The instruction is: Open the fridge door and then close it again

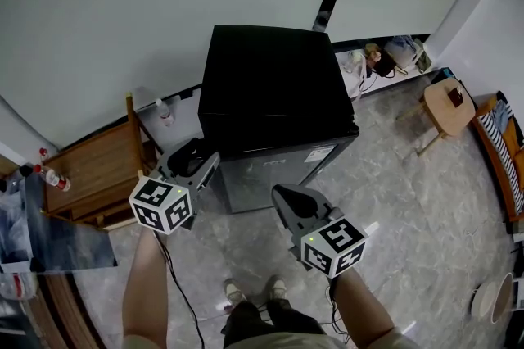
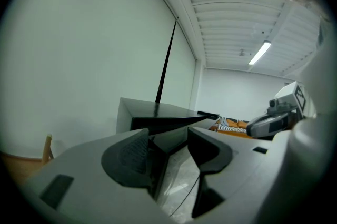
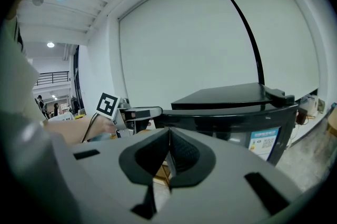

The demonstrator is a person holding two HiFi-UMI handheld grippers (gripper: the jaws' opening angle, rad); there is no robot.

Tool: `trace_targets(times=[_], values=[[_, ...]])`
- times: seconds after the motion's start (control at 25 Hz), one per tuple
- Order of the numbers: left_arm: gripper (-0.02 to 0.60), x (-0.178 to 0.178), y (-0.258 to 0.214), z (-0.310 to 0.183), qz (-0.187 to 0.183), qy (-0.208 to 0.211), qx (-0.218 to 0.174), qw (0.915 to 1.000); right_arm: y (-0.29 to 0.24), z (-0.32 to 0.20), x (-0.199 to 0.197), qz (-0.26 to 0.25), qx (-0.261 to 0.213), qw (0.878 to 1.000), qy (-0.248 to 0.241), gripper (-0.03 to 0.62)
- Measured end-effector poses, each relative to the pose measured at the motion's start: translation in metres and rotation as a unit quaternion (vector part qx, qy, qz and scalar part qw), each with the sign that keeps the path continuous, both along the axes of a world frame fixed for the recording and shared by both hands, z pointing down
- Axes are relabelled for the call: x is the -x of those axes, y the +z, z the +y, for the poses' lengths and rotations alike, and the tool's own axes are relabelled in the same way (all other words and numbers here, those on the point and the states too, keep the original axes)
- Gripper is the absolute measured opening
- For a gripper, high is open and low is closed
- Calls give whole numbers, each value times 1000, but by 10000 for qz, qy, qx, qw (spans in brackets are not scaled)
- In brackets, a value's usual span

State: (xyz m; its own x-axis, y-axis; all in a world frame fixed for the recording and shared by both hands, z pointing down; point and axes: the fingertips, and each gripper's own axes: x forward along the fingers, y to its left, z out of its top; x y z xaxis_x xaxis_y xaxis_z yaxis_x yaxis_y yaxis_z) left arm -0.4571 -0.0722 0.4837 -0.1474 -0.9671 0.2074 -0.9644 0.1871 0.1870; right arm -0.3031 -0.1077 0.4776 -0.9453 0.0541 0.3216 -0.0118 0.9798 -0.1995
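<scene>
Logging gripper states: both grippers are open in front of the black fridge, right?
No: only the left gripper is open; the right gripper is shut, fingers together on nothing, as the right gripper view shows. Both stand before the black fridge.

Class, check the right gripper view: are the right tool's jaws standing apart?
No: the right tool has its jaws pressed together along one line, with nothing between them.

The sticker (image 1: pixel 319 154) on the fridge (image 1: pixel 270 85) is unreadable.

The fridge (image 1: pixel 274 85) looks glossy black, the floor (image 1: pixel 401 216) polished stone, the side table (image 1: pixel 92 167) wood.
</scene>
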Motion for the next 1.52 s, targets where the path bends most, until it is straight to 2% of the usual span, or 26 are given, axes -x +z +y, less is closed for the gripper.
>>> trace_targets(times=[0.36, 0.64, 0.8, 1.16, 1.32, 1.52], values=[[230, -19, 0, 13, 15, -186, 70, 9998, -2, 4, -34, 23, 27, 9998, 193, -3], [232, -44, 0, 27, -156, -210, 247, 9994, -6, 13, -55, 37, 77, 9996, 266, -3], [227, -61, 1, 37, -318, -207, 395, 9985, -9, 24, -66, 29, 79, 9997, 224, -3], [218, -96, 1, 55, -321, -124, 555, 9979, -19, 36, -87, 21, 48, 9997, 236, -3], [193, -109, 0, 63, -328, -111, 607, 9976, -21, 40, -95, 25, 58, 9995, 294, -3], [186, -132, 0, 69, -471, -98, 734, 9961, -24, 47, -107, 50, 58, 9995, 300, -3]])
